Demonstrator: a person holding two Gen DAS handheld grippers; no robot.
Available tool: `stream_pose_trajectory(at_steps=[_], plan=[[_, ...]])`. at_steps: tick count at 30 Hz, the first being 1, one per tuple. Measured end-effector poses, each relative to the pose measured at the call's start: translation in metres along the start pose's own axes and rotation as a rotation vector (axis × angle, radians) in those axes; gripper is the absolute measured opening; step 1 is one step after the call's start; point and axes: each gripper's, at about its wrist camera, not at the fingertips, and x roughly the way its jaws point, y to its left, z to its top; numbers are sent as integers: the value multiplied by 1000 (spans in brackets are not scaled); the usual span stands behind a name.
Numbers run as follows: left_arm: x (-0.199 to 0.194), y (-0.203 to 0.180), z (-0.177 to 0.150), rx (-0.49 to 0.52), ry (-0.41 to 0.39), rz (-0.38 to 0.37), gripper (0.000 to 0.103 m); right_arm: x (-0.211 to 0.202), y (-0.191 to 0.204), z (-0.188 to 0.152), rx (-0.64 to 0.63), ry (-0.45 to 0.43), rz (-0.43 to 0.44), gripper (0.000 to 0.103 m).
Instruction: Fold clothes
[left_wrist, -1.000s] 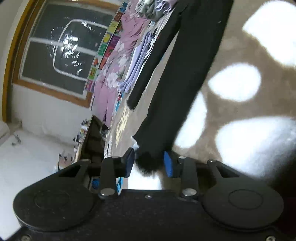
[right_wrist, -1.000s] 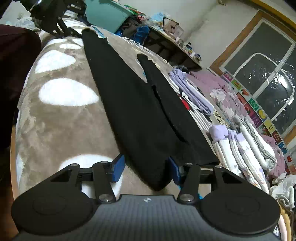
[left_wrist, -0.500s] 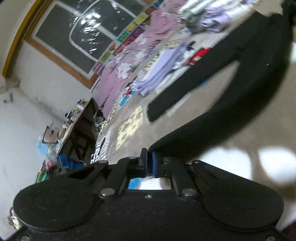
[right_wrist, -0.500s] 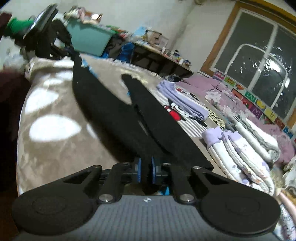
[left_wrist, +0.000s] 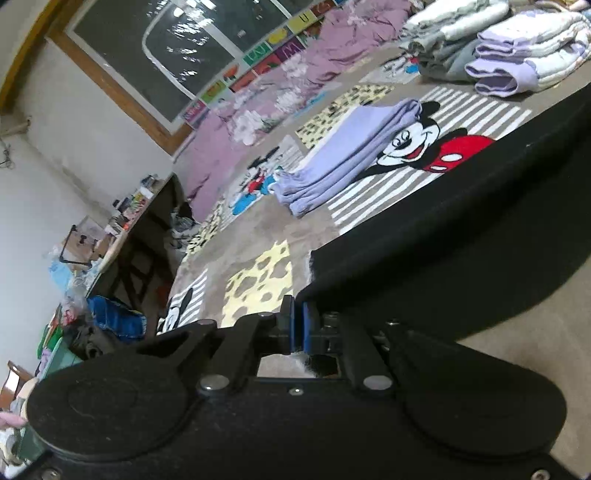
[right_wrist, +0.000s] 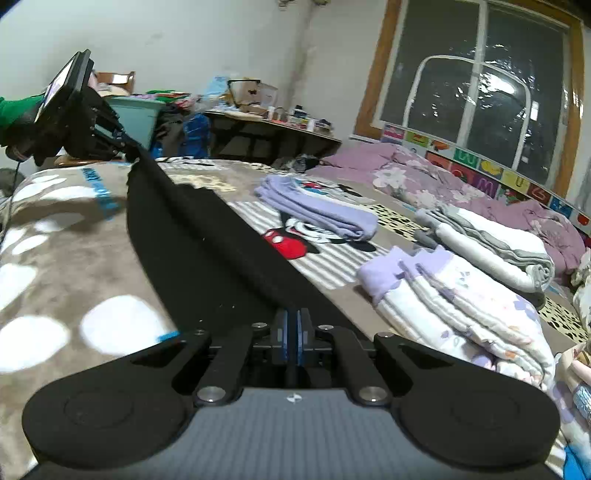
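A long black garment (right_wrist: 192, 236) stretches taut above the blanket-covered bed between both grippers. My right gripper (right_wrist: 294, 325) is shut on its near end, the blue pads pressed together on the fabric. My left gripper (left_wrist: 297, 319) is shut on the other end of the black garment (left_wrist: 461, 236). In the right wrist view the left gripper (right_wrist: 131, 149) shows far off at the upper left, held by a green-sleeved hand (right_wrist: 14, 110), with the cloth hanging from it.
A folded lilac garment (right_wrist: 317, 210) lies on the Mickey Mouse blanket (right_wrist: 295, 243). Stacks of folded white and lilac clothes (right_wrist: 461, 291) sit at the right. A cluttered table (right_wrist: 273, 127) and a teal bin (right_wrist: 136, 114) stand behind the bed, a window (right_wrist: 476, 85) beyond.
Both grippers closed on the ends of the black garment and lifted it off the blanket. Both wrists rolled, and the cloth now hangs stretched between them.
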Motion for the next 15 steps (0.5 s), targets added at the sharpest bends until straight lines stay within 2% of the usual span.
stream_pose_trajectory(at_steps=[15], plan=[[61, 1, 46, 63, 59, -72, 3, 41, -50, 1, 105, 16, -21, 5]])
